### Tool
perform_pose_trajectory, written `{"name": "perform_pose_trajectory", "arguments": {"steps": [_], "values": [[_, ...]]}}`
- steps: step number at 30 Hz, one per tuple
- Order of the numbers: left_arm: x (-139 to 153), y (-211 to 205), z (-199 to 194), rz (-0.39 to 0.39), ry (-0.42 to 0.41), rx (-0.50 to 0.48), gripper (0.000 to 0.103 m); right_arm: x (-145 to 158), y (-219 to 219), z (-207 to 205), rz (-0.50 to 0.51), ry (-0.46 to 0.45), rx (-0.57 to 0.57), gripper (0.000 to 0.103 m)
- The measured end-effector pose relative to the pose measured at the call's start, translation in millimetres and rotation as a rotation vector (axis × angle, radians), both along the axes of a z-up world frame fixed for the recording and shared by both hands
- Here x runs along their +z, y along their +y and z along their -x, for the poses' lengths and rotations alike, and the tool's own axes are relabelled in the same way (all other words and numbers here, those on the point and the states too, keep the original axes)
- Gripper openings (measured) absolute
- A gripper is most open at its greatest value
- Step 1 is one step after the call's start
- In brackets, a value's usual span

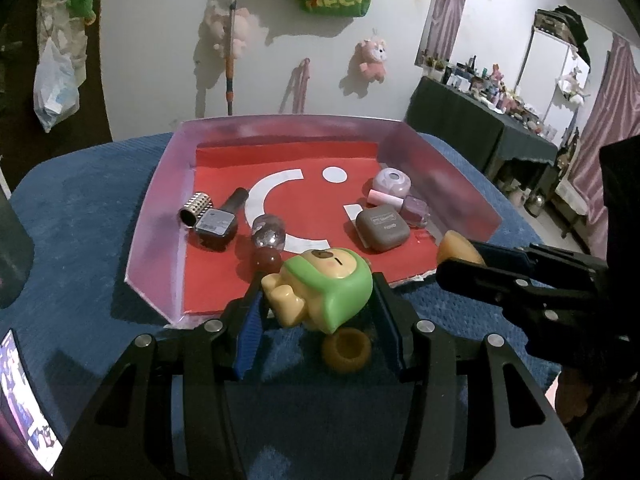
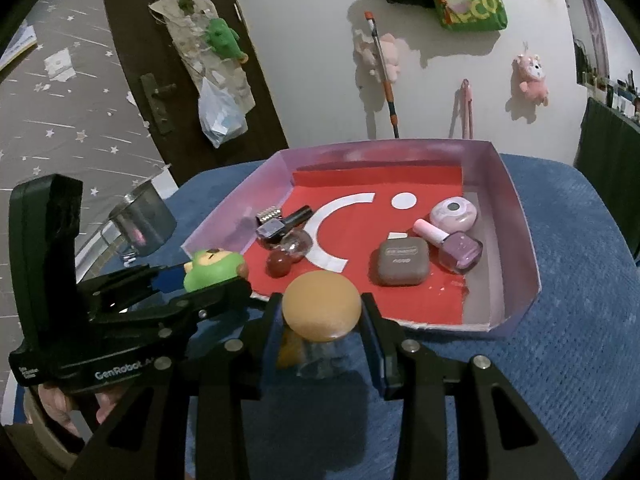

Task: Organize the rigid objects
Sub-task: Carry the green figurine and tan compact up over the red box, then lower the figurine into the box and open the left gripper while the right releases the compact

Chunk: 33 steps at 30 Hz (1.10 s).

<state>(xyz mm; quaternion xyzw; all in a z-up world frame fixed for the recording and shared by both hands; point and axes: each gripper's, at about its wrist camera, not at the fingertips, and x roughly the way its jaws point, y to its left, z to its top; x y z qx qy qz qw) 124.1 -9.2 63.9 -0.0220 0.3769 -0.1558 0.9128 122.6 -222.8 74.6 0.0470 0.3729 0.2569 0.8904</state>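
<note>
While left gripper [image 1: 316, 300] clamps toy [image 1: 320, 284], right gripper [image 2: 322, 320] clamps jar [image 2: 322, 308].

The right gripper [image 2: 322, 322] is closed on a small glass jar [image 2: 320, 354] with a tan domed lid [image 2: 322, 306], just in front of the purple tray [image 2: 520, 216]. Left of the tray, the left gripper [image 2: 208, 280] grips a green toy figure [image 2: 212, 270]. Inside the tray lie a brown case [image 2: 402, 266], a purple nail polish bottle [image 2: 456, 252] and a round lilac container [image 2: 454, 212]
</note>
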Motion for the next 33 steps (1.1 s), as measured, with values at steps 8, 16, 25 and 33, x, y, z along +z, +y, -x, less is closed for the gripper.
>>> {"name": "perform_pose_trajectory", "arguments": {"steps": [8, 16, 25, 33], "values": [[-10.8, -1.6, -19.3, 0.009, 0.052, -0.014, 0.048, -13.0, -3.0, -32.3, 0.037, 0.079, -0.008, 0.040], [-24.2, -2.6, -34.1, 0.010, 0.100, -0.029, 0.048, -29.4, -10.2, -56.1, 0.047, 0.157, -0.033, 0.040], [-36.6, -7.8, -46.2, -0.013, 0.147, -0.041, 0.048, -39.5, -12.7, -67.3, 0.140, 0.195, -0.054, 0.040], [-40.6, -9.8, -53.5, -0.048, 0.152, -0.023, 0.048, -41.1, -6.7, -73.5, 0.203, 0.204, -0.055, 0.040]]}}
